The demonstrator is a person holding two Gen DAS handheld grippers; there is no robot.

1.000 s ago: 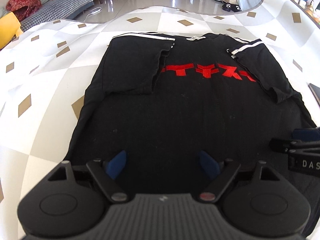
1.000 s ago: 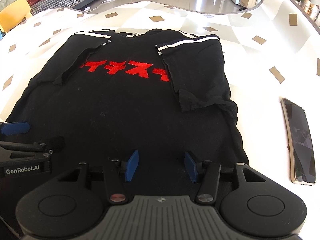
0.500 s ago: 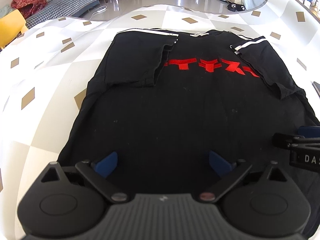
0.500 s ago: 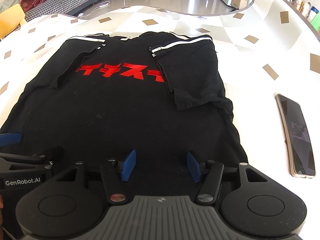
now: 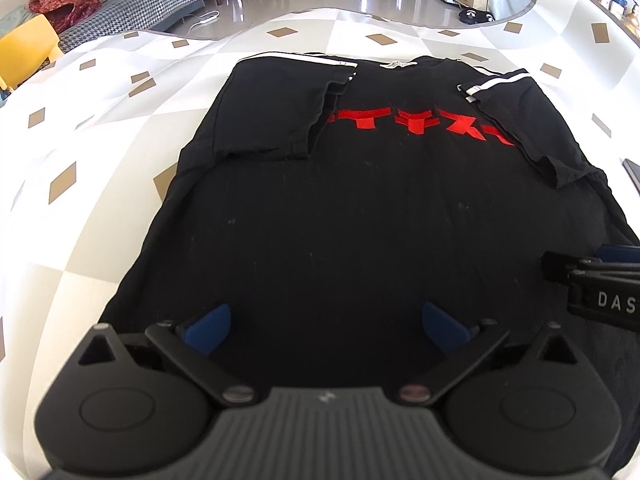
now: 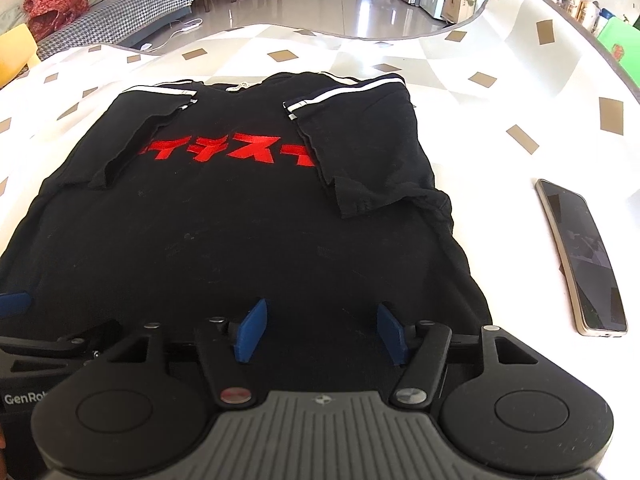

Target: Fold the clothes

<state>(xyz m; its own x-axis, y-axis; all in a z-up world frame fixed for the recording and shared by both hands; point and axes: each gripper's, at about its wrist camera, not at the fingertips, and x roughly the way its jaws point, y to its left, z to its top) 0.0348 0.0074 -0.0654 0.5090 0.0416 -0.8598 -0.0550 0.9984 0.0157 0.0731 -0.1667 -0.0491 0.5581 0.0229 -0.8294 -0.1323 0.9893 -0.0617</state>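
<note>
A black T-shirt (image 5: 360, 208) (image 6: 240, 232) with red lettering lies flat on the table, both sleeves folded inward over the chest. My left gripper (image 5: 326, 326) hovers over the near hem on the shirt's left side, its jaws opening wide with only flat cloth below them. My right gripper (image 6: 322, 330) hangs over the near hem on the right side, jaws also opening, nothing pinched between the blue pads. Each gripper shows at the edge of the other's view: the right gripper (image 5: 596, 280) and the left gripper (image 6: 36, 340).
A white tablecloth with tan diamonds (image 5: 100, 152) covers the table. A phone (image 6: 580, 256) lies face up to the right of the shirt. Beyond the table's far edge are a tiled floor, a checked sofa (image 5: 132, 4) and a yellow chair (image 5: 24, 44).
Both grippers' jaws have spread wider over the near hem, the left much more than the right. The shirt lies as before.
</note>
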